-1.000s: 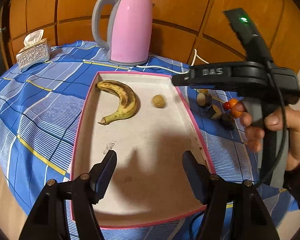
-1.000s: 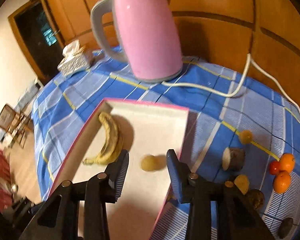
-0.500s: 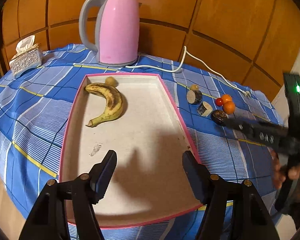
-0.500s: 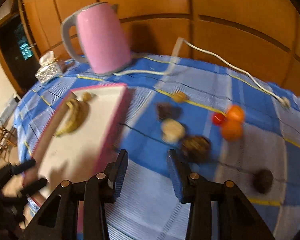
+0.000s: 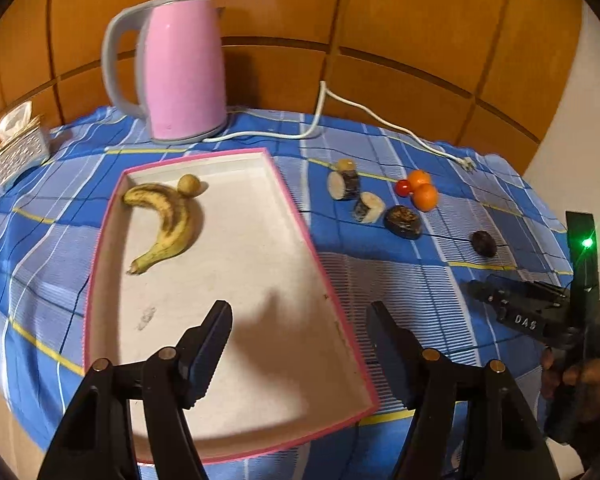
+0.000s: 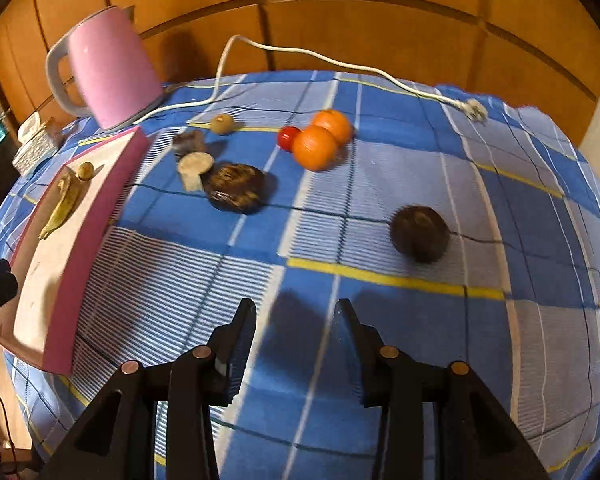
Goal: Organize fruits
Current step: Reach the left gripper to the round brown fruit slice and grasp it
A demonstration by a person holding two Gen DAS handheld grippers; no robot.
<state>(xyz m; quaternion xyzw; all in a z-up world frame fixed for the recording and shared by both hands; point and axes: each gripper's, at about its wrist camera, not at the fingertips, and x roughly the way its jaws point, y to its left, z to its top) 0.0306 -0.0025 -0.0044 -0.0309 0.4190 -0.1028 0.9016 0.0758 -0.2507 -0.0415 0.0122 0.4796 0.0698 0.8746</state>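
A pink-rimmed white tray (image 5: pixel 300 216) holds a spotted banana (image 5: pixel 168 220) and a small tan round fruit (image 5: pixel 189 185). On the blue checked cloth to its right lie two oranges (image 6: pixel 320 140), a red cherry tomato (image 6: pixel 287 138), two cut fruit pieces (image 6: pixel 194 166), a small tan fruit (image 6: pixel 222 124), a dark flat fruit (image 6: pixel 234 188) and a dark round fruit (image 6: pixel 419 234). My left gripper (image 5: pixel 300 340) is open and empty over the tray's near end. My right gripper (image 6: pixel 296 340) is open and empty above the cloth, short of the dark round fruit.
A pink kettle (image 5: pixel 180 68) stands behind the tray, its white cord (image 5: pixel 380 120) trailing right across the cloth to a plug (image 6: pixel 476 110). A tissue box (image 5: pixel 18 148) sits at the far left. Wooden panels back the table.
My right gripper has swung from over the tray to the right, above the loose fruits. The small tan fruit now lies at the tray's far end by the banana. The left gripper stayed put.
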